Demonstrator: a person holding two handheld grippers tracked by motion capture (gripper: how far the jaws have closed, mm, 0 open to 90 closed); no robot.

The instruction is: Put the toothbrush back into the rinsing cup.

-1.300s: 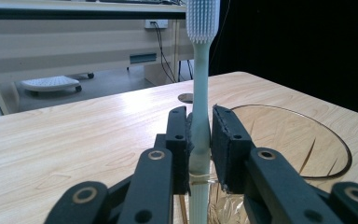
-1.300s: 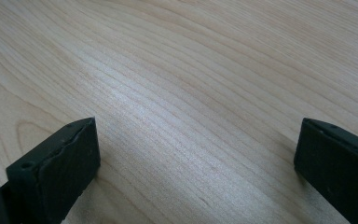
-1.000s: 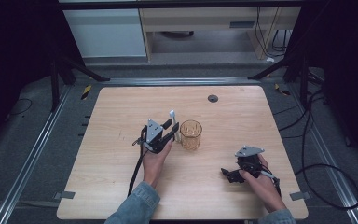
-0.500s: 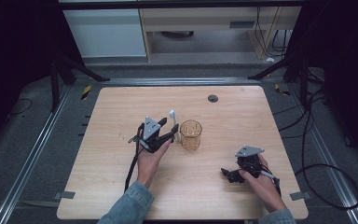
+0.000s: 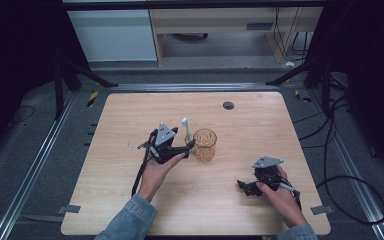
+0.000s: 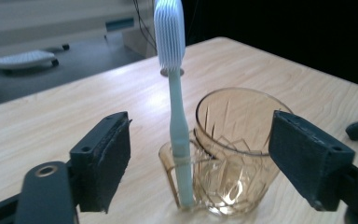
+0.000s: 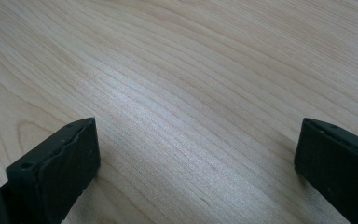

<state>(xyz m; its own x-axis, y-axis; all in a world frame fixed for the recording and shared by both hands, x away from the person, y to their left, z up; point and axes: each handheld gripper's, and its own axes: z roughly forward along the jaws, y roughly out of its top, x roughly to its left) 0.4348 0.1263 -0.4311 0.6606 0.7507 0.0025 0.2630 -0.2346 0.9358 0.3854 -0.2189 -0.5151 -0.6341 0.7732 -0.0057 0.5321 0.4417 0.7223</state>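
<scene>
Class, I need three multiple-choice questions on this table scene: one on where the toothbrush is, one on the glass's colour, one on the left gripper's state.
1. Where is the toothbrush?
A. flat on the table
B. upright in a small holder on the side of the glass
C. between the right gripper's jaws

2. What colour is the glass?
A. amber
B. blue
C. green

3. How are the left gripper's jaws?
A. clamped on the toothbrush
B. shut on nothing
C. open, apart from brush and glass

Answers: B, the handle stands in the side holder; A, see-through amber; C, gaps show either side, the jaws having just opened.
</scene>
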